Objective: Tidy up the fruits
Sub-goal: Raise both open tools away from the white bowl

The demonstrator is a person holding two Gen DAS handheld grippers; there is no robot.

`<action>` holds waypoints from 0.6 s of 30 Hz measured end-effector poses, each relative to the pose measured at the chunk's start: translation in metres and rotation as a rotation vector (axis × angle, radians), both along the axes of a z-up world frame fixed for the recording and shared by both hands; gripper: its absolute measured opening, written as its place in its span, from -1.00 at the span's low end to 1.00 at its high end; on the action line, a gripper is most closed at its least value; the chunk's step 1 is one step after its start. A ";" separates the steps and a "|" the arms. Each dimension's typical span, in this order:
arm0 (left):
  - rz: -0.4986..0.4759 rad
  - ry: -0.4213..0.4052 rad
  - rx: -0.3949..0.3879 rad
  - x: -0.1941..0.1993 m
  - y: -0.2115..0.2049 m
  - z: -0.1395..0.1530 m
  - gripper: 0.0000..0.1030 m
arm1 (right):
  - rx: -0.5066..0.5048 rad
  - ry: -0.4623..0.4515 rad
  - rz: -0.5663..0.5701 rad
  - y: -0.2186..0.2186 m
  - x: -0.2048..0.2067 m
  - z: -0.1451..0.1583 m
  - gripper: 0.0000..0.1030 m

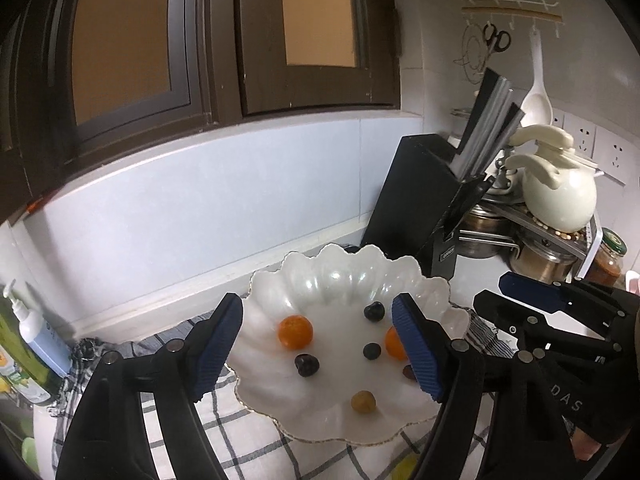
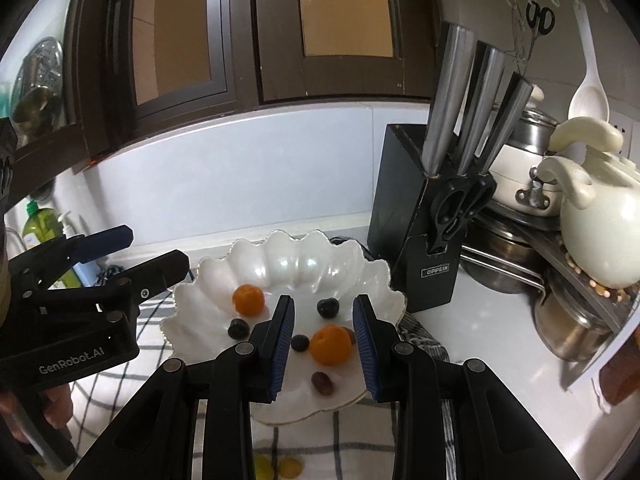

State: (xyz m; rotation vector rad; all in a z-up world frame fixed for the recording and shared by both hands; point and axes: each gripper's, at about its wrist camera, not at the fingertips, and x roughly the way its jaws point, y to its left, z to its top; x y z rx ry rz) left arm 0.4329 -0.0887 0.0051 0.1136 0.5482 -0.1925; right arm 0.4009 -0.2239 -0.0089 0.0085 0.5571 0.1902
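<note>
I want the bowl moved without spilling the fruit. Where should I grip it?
Probably pinch the bowl by its flared scalloped rim on the near right side, coming in from outside, low: the rim overhangs the checked cloth there, and no fruit lies near the edge.

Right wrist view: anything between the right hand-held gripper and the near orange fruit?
Nothing visible. The right hand-held gripper is open and empty, and the orange fruit lies in the bowl framed between its fingers.

I see a glossy pearly-white scalloped bowl (image 1: 344, 280) on a matt black-and-white checked cloth (image 1: 248, 432), beside a matt black wooden knife block (image 2: 412, 216) holding brushed steel knife handles (image 2: 448, 96).
</note>
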 end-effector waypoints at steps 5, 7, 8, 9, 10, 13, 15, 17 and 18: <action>-0.017 -0.024 0.015 -0.017 -0.002 0.003 0.49 | 0.004 -0.016 -0.010 -0.005 -0.016 0.004 -0.39; -0.016 -0.032 0.022 -0.024 -0.002 0.004 0.49 | 0.001 -0.022 -0.013 -0.006 -0.022 0.005 -0.39; -0.017 -0.032 0.022 -0.027 -0.002 0.003 0.49 | -0.001 -0.023 -0.015 -0.007 -0.025 0.006 -0.39; -0.020 -0.030 0.020 -0.030 -0.002 0.003 0.49 | -0.003 -0.025 -0.016 -0.008 -0.029 0.006 -0.39; -0.024 -0.027 0.018 -0.033 -0.002 0.003 0.49 | -0.005 -0.025 -0.016 -0.008 -0.031 0.006 -0.39; -0.026 -0.023 0.019 -0.042 -0.001 0.001 0.49 | -0.008 -0.023 -0.015 -0.010 -0.039 0.005 -0.39; -0.030 -0.019 0.017 -0.047 -0.001 -0.001 0.49 | -0.011 -0.020 -0.013 -0.010 -0.043 0.004 -0.39; -0.041 -0.016 0.014 -0.052 -0.001 -0.003 0.49 | -0.019 -0.018 -0.010 -0.010 -0.047 0.003 -0.39; -0.041 -0.018 0.014 -0.054 -0.001 -0.003 0.49 | -0.022 -0.017 -0.005 -0.009 -0.049 0.002 -0.39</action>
